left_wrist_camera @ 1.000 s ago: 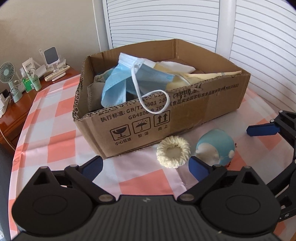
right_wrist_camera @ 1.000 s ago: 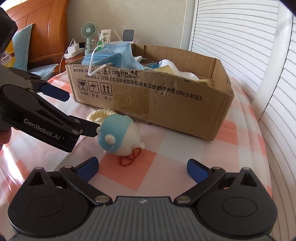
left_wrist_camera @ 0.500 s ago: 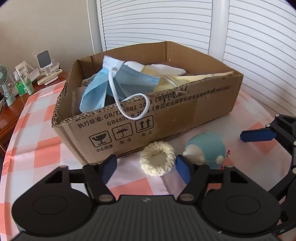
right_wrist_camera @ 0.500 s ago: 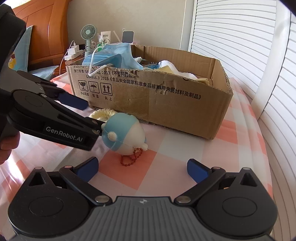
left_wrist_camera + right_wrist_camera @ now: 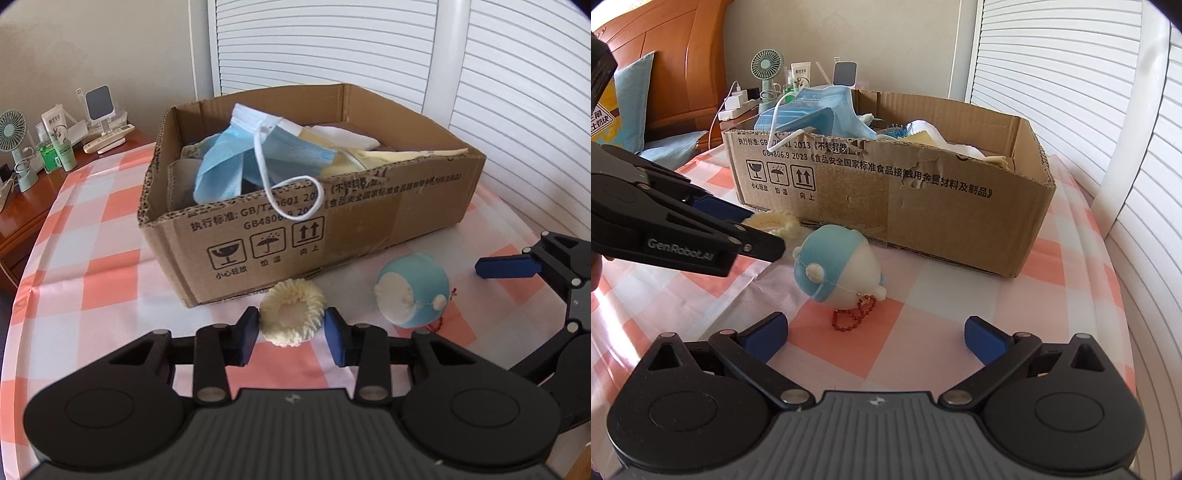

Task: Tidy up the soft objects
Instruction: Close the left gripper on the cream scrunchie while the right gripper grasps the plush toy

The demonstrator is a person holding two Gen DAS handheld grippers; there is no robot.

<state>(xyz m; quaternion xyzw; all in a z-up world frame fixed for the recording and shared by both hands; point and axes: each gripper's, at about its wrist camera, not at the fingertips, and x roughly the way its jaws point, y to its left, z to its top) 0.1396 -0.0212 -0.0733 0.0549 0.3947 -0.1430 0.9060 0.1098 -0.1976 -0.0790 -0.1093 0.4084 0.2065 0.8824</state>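
Observation:
A cream knitted scrunchie [image 5: 291,315] lies on the checked cloth just in front of the cardboard box [image 5: 388,218]. My left gripper [image 5: 291,328] is closing, and its blue pads touch both sides of the scrunchie. In the right wrist view the left gripper [image 5: 757,230] reaches in from the left, with the scrunchie [image 5: 774,223] between its fingers. A blue and white plush ball [image 5: 836,269] with a red bead chain rests right of the scrunchie. My right gripper [image 5: 875,332] stands open just short of the plush ball, holding nothing. Blue face masks [image 5: 236,162] sit in the box.
The box [image 5: 923,214] also holds cloths and yellow fabric. A wooden side table [image 5: 22,210] at the left carries a small fan [image 5: 13,133], bottles and chargers. White slatted doors [image 5: 517,92] stand behind and to the right. The table's edge curves round on the left.
The left gripper's jaws have closed in from wide apart until they meet the scrunchie, and it has moved forward slightly. The right gripper and the plush ball have stayed put.

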